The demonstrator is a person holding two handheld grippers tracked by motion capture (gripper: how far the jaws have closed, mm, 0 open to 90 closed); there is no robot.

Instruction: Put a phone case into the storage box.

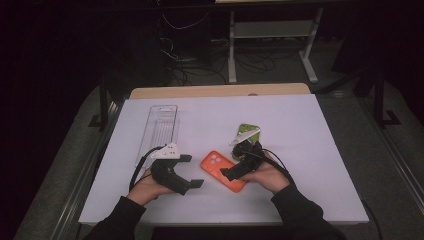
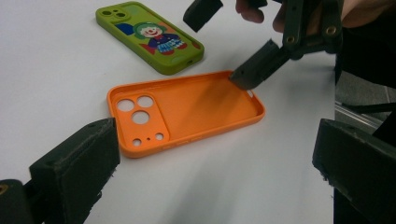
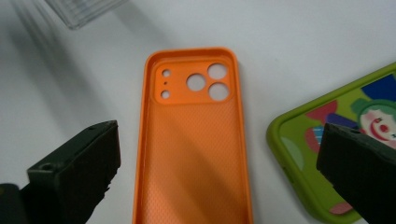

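Note:
An orange phone case (image 1: 222,170) lies hollow side up on the white table, its camera holes toward my left gripper (image 1: 192,171). That gripper is open just left of the case (image 2: 187,109), with nothing between its jaws. My right gripper (image 1: 239,160) is open over the case's other end, and one jaw tip sits at the inner rim there. Its jaws straddle the orange case (image 3: 194,140) without closing on it. A green case with a clown picture (image 1: 248,134) lies face up just behind the orange one, close beside the right gripper (image 2: 229,39).
A clear plastic tray (image 1: 160,127) lies lengthwise at the left back of the white table top (image 1: 300,130), close behind the left hand. The table's front edge is just below both forearms. Cables and desk legs stand on the dark floor beyond.

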